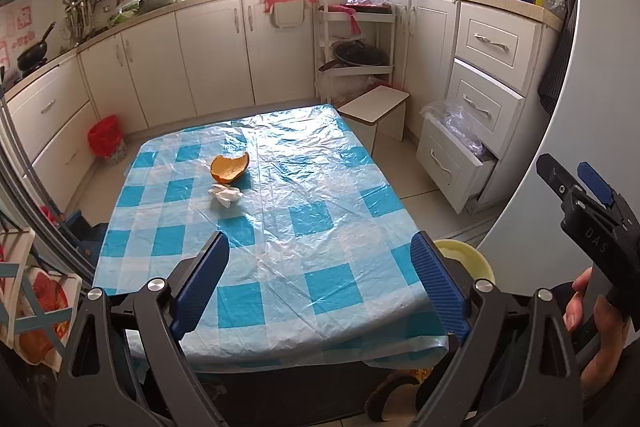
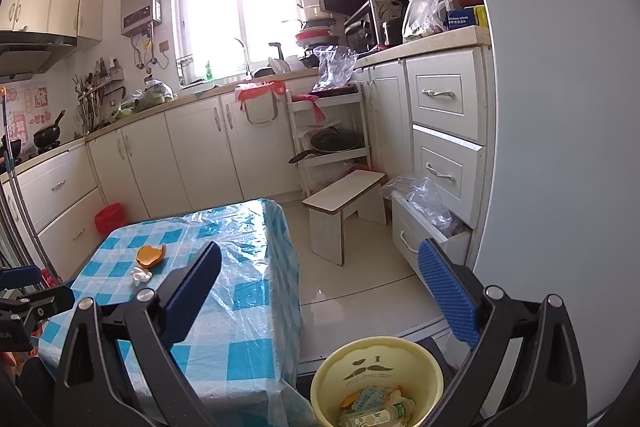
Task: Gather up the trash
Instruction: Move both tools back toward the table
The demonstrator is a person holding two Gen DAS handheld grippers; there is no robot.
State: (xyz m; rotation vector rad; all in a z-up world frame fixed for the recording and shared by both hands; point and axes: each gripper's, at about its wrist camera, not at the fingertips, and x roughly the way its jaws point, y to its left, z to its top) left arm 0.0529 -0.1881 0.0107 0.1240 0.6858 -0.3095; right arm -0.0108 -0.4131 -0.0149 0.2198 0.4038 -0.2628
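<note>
An orange peel (image 1: 229,167) (image 2: 150,255) lies on the blue-checked table (image 1: 320,219) (image 2: 248,291), with a crumpled white tissue (image 1: 225,193) (image 2: 141,275) just in front of it. My left gripper (image 1: 320,283) is open above the table's near edge, well short of both items, nothing between its fingers. My right gripper (image 2: 320,287) is open too, held off the table's right side above a yellow bin (image 2: 376,379) (image 1: 468,259) that holds several pieces of trash. The right gripper (image 1: 576,183) also shows in the left wrist view, held by a hand (image 1: 592,311).
A low white stool (image 2: 344,199) (image 1: 376,111) stands beyond the table. An open drawer with plastic bags (image 2: 428,211) (image 1: 456,147) juts out at right. A red bin (image 1: 105,137) (image 2: 110,219) sits by the left cabinets. A grey fridge side (image 2: 560,147) rises on the right.
</note>
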